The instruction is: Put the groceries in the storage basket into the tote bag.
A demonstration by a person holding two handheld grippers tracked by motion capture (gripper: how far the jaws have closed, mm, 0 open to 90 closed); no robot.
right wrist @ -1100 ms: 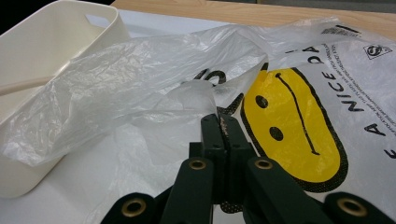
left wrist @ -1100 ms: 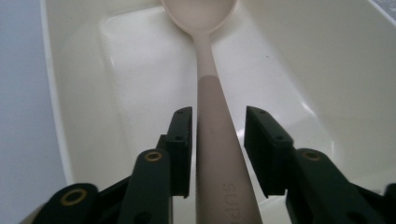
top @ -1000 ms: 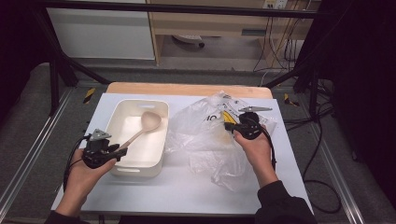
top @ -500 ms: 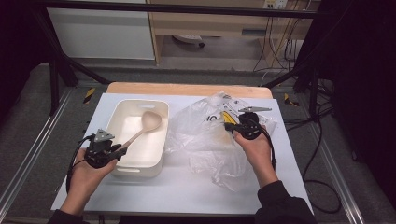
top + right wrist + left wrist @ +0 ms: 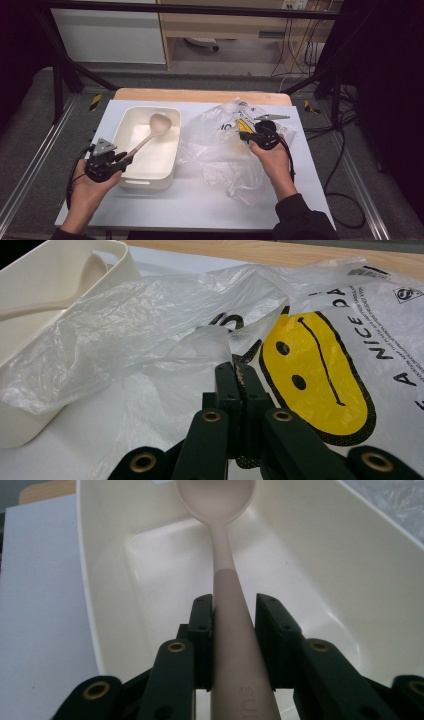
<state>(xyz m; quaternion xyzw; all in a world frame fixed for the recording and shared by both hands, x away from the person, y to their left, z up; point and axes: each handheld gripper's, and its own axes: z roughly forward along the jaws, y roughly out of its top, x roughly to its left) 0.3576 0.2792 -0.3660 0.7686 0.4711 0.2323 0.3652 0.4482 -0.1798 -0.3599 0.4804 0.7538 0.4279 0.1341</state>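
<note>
A beige spoon (image 5: 150,135) lies tilted in the white tub (image 5: 150,176), its bowl toward the far end. My left gripper (image 5: 125,157) is at the tub's near left corner. Its jaws have just been closing with the spoon handle (image 5: 227,580) between them, and the pads (image 5: 202,630) now press on it. The tub's wall (image 5: 100,580) shows beyond the jaws. To the right lies a crumpled clear plastic bag (image 5: 215,145) with a yellow smiley face (image 5: 320,375). My right gripper (image 5: 245,135) is shut on a fold of the bag (image 5: 150,315), pinched at its tips (image 5: 236,367).
The tub and bag sit on a white tabletop (image 5: 200,205) with a wooden strip (image 5: 200,95) along its far edge. Cables (image 5: 345,150) hang off the right side. Metal frame rails (image 5: 30,170) run beside the table on the left.
The left gripper's jaws have drawn in onto the spoon handle, and the hand barely shifted. The right hand and the bag have stayed as they were.
</note>
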